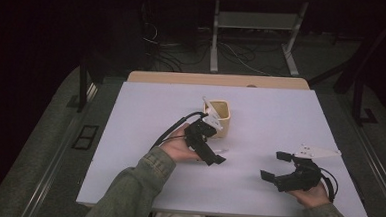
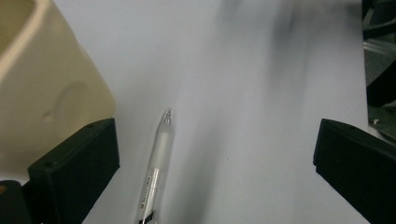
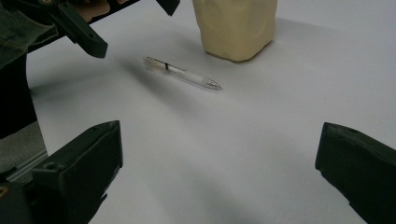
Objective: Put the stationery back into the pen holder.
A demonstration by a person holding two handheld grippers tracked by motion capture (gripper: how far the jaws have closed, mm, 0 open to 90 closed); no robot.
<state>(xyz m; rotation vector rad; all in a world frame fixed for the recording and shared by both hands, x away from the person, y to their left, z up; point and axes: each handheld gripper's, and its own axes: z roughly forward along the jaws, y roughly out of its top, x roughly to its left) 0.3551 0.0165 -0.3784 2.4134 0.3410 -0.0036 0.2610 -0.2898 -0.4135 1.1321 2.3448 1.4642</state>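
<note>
White table [image 1: 144,136]: pen [image 3: 182,73] lies flat, tip toward the cup [image 3: 236,25]; both tongs gape wide.

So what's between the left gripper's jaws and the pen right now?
Nothing: in the left gripper view the pen lies on bare table between the open jaws, untouched. The cream cup stands off to one side.

pen [image 3: 181,72]: lay on the table [image 1: 280,123], just before the cup [image 1: 220,117]
my left gripper [image 1: 213,152]: over the pen
my right gripper [image 1: 275,168]: well right of it
</note>
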